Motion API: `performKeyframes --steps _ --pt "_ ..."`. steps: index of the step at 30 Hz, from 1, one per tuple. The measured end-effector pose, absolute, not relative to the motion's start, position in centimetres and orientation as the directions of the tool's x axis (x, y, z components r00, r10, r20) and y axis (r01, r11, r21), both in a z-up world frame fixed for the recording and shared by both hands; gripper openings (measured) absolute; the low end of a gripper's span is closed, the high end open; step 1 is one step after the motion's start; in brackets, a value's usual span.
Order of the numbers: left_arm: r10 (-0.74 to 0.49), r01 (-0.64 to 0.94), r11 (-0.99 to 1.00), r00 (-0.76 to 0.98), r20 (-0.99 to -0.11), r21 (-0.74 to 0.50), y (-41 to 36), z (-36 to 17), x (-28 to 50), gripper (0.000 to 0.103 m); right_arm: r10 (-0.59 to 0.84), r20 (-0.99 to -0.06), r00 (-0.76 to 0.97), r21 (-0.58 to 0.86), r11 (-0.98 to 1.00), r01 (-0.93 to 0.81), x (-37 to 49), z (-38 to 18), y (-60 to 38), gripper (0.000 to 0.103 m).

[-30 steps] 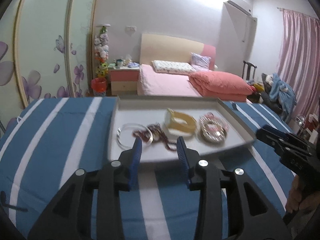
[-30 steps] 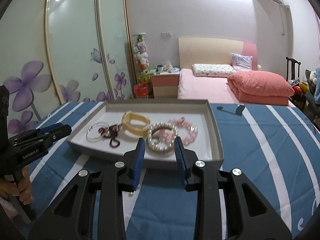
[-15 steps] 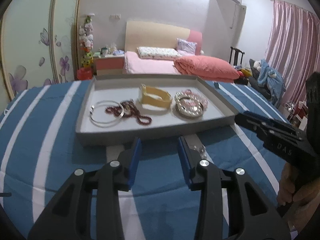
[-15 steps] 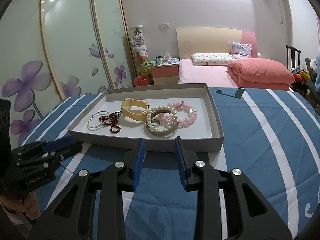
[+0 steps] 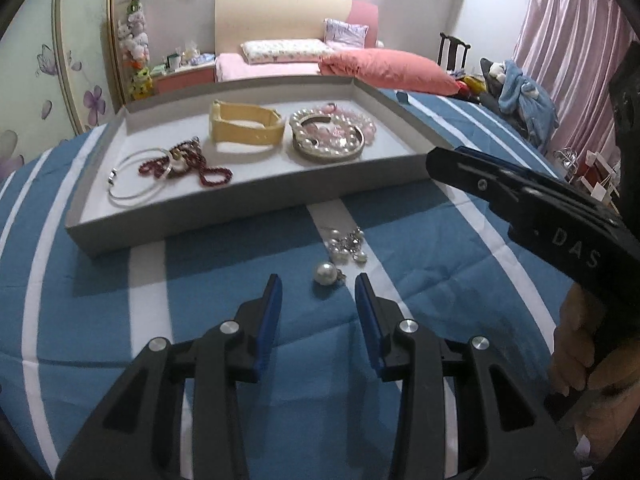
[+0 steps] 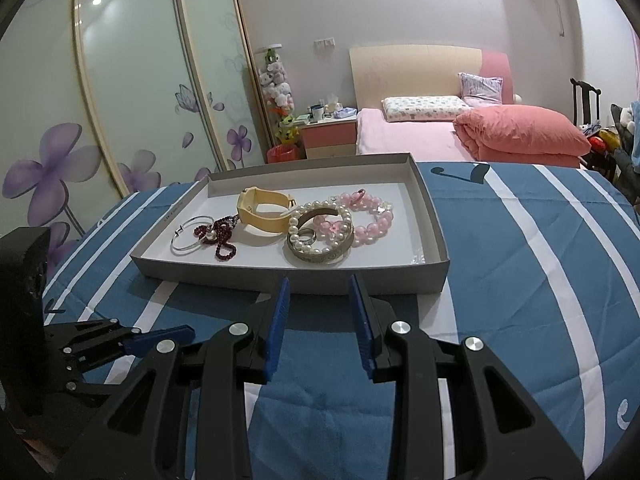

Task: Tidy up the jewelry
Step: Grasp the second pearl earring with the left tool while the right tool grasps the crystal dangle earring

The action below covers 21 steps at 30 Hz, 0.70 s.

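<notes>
A grey tray (image 5: 240, 196) (image 6: 280, 278) on the blue striped cloth holds a silver bangle (image 5: 134, 180), a dark red bead string (image 5: 188, 164), a yellow band (image 5: 244, 128) and pearl and pink bead bracelets (image 5: 332, 136) (image 6: 340, 220). A large pearl earring (image 5: 325, 273) and a small pearl cluster (image 5: 347, 244) lie on the cloth in front of the tray. My left gripper (image 5: 318, 292) is open and empty, just short of the pearl earring. My right gripper (image 6: 318, 296) is open and empty before the tray's front wall; it also shows in the left wrist view (image 5: 520, 200).
The blue and white striped cloth (image 6: 520, 280) covers the table around the tray. A pink bed (image 6: 440, 128), a nightstand (image 6: 328, 136) and sliding wardrobe doors (image 6: 120, 100) stand behind. Pink curtains (image 5: 572, 52) hang at the right.
Both grippers have drawn back from the tray and lowered. The pearl earring and cluster on the cloth have come into the left wrist view between the left fingers.
</notes>
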<state>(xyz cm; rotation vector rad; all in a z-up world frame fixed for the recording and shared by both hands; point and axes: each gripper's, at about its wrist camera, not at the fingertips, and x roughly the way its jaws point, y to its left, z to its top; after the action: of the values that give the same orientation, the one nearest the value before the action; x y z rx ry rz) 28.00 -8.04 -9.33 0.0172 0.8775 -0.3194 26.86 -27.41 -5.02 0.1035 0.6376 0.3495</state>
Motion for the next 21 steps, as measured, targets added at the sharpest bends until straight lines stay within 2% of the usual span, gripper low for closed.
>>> performKeyframes --steps 5,16,21 --pt "-0.26 0.275 0.955 0.586 -0.768 -0.113 -8.7 -9.7 28.8 0.037 0.334 -0.594 0.732 0.196 0.942 -0.271 27.3 -5.5 -27.3 0.033" --pt "-0.23 0.266 0.961 0.591 -0.773 -0.082 -9.6 -9.6 29.1 0.017 0.338 -0.604 0.722 0.224 0.941 -0.253 27.5 -5.9 -27.9 0.033" --pt "-0.232 0.254 0.963 0.593 -0.771 -0.095 -9.3 -9.5 29.1 0.016 0.336 -0.606 0.721 0.223 0.942 -0.252 27.6 -5.9 -27.9 0.033"
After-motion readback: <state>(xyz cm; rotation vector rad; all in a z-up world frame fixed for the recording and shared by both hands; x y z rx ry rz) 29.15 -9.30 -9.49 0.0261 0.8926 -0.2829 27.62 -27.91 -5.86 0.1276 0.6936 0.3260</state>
